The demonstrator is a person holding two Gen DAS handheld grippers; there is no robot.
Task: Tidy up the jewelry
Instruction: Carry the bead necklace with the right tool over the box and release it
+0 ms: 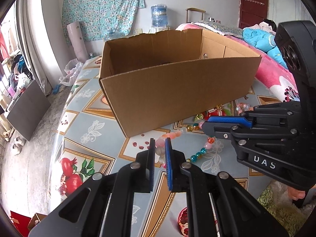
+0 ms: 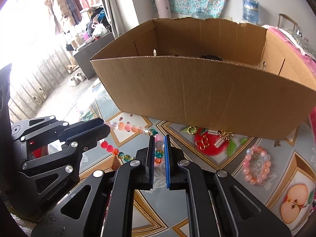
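Before corrugated cardboard box [image 2: 197, 90], both tongs pinching round glassy bead strand [image 2: 130, 127]

A patterned tablecloth [image 1: 92, 126] printed with pomegranates and flowers covers the near surface. On the far wall hangs a teal floral cloth [image 1: 102, 7], with a pale pink roll [image 1: 76, 39] leaning below it at the left and a blue water bottle [image 1: 159, 15] to its right. A dark red door [image 1: 252, 2] stands far right, above a pink blanket [image 1: 274, 75]. Coats [image 2: 65, 4] hang far left by the window.
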